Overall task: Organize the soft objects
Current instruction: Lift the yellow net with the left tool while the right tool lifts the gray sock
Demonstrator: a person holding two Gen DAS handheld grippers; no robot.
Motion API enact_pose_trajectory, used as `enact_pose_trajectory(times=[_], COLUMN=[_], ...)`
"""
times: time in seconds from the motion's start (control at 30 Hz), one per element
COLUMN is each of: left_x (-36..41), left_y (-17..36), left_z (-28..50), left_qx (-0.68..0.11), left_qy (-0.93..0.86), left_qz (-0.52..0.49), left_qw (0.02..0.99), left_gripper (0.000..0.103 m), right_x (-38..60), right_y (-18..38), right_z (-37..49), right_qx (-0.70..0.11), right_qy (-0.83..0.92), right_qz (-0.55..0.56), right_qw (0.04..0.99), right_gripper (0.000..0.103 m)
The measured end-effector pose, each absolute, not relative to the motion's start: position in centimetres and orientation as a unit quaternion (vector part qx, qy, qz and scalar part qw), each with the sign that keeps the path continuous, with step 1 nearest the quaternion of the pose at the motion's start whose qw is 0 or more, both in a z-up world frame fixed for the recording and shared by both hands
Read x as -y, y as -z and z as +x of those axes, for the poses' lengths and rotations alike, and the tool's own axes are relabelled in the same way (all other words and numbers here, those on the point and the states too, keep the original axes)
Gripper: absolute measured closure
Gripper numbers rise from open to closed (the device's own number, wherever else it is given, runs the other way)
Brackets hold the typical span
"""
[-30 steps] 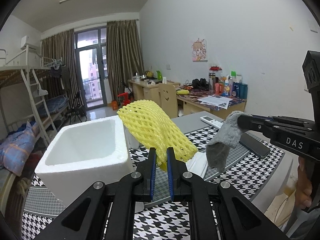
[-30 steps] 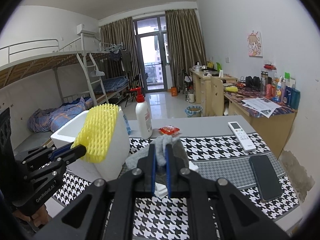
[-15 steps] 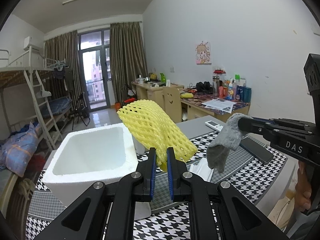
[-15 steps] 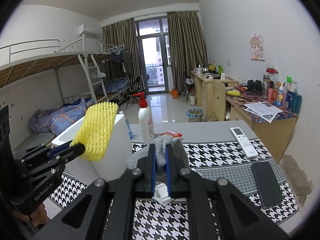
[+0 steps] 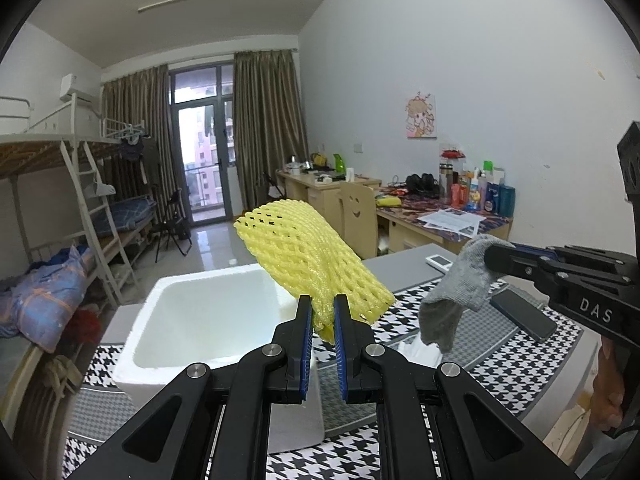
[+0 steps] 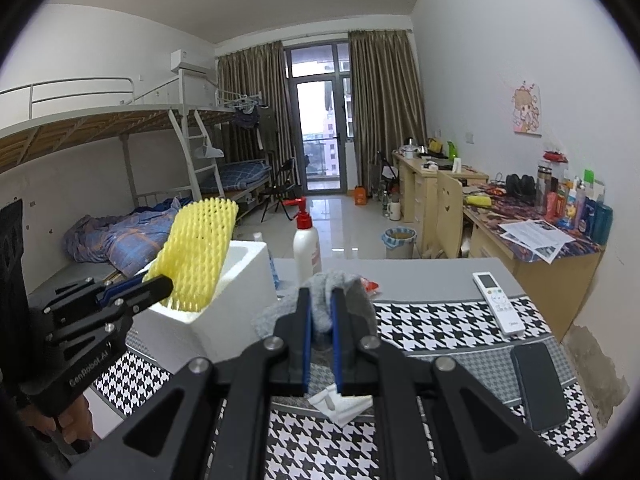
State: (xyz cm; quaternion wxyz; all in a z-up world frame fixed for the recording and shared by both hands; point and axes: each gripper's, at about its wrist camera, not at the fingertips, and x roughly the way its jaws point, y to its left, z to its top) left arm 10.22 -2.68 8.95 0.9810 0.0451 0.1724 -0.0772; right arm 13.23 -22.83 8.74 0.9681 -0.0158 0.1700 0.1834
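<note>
Your left gripper (image 5: 322, 312) pinches the yellow foam net (image 5: 308, 256) just beside the white foam box (image 5: 208, 320), nearer it than your right gripper (image 6: 321, 312), clamped on the gray sock (image 6: 332, 292).

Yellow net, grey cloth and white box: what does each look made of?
Yellow net: looks like soft foam mesh, matte, with open diamond holes; it bends over the left tool.
Grey cloth: probably knitted fabric, a sock perhaps; ribbed, hanging limp from the right tool.
White box: apparently expanded polystyrene; thick, grainy, matte walls.
</note>
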Motion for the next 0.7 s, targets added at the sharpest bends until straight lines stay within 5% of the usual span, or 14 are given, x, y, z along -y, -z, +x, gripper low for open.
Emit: enact_pose_trajectory(times=[0.7], left_x=[-1.2], left_y=[-9.7], left_z=[11.3], left_qx=[-0.17], left_qy=[0.012], left_qz=[0.034], left_qw=[0.985], left_gripper=[0.092], right_x=[21.1], right_y=[-9.1], right_z=[14.8], right_qx=[-0.17], right_qy=[-0.204], right_qz=[-0.015], right_qw=[0.964], right_gripper=[0.092])
